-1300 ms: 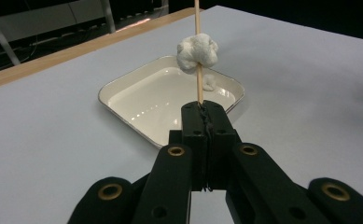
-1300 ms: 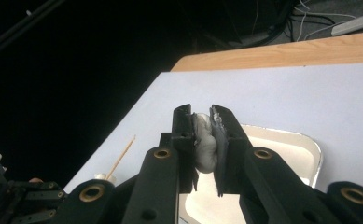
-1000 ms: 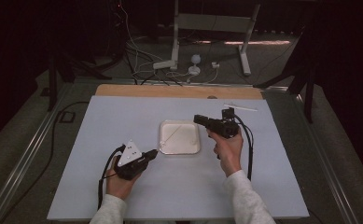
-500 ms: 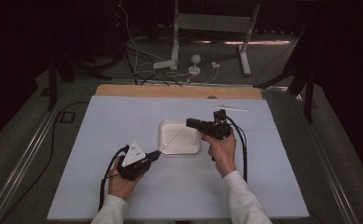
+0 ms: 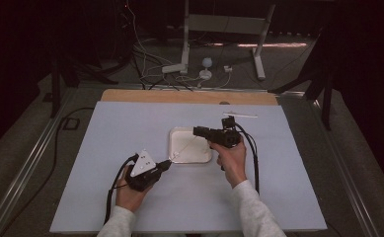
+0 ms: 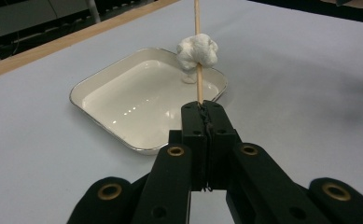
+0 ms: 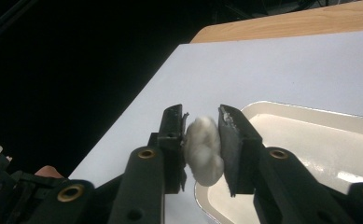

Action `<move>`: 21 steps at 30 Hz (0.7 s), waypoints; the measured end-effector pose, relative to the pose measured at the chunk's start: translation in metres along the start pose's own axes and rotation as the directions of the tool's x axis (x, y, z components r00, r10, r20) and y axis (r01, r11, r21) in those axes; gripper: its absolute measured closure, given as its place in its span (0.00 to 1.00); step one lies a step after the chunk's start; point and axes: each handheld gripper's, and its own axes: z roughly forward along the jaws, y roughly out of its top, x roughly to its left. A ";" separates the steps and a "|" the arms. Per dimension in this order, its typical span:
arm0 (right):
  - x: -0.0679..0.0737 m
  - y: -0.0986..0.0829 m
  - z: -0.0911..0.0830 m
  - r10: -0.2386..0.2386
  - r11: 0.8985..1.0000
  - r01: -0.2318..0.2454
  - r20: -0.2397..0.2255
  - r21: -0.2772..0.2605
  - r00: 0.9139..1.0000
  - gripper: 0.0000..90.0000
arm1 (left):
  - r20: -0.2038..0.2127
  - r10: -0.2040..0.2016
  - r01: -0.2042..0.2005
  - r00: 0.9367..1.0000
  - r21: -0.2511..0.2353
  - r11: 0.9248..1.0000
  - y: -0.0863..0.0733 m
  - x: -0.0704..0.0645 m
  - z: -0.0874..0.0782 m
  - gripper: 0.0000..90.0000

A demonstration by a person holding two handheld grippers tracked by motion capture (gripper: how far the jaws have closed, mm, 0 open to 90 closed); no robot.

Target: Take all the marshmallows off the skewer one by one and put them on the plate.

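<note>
- Two grippers worked over a white tray (image 5: 203,155) on the pale blue table (image 5: 105,133).
- The left gripper (image 6: 202,108) had its jaws pressed together on a thin wooden skewer (image 6: 198,84), which ran up through a white marshmallow (image 6: 197,52) above the tray's far corner.
- The right gripper (image 7: 201,123) had its jaws clamped on a white lump (image 7: 202,150), probably that same marshmallow, just over the tray's rim.

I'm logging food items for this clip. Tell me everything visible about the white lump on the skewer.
The white lump looks soft, puffy and crinkled, like a marshmallow. A thin wooden skewer runs through it, and the left gripper is shut on the skewer's near end. The right gripper squeezes the lump between its fingers. It hangs above the near corner of a cream tray.
</note>
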 end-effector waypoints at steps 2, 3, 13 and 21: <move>0.000 0.000 0.001 0.000 1.000 0.000 0.001 0.001 1.000 0.76 | 0.001 0.002 -0.002 1.000 0.001 1.000 0.000 0.000 0.001 1.00; 0.000 0.000 0.001 -0.003 1.000 0.003 0.002 0.003 1.000 0.76 | 0.002 0.000 0.000 1.000 0.002 1.000 0.000 0.000 0.001 1.00; -0.005 -0.001 0.012 0.003 1.000 -0.005 0.050 0.029 0.999 0.75 | -0.027 -0.005 0.007 1.000 0.041 0.999 -0.003 0.003 0.005 1.00; -0.005 -0.003 0.013 -0.014 1.000 0.011 0.088 0.026 0.996 0.57 | -0.049 -0.027 0.029 0.998 0.041 0.999 -0.005 0.007 0.004 1.00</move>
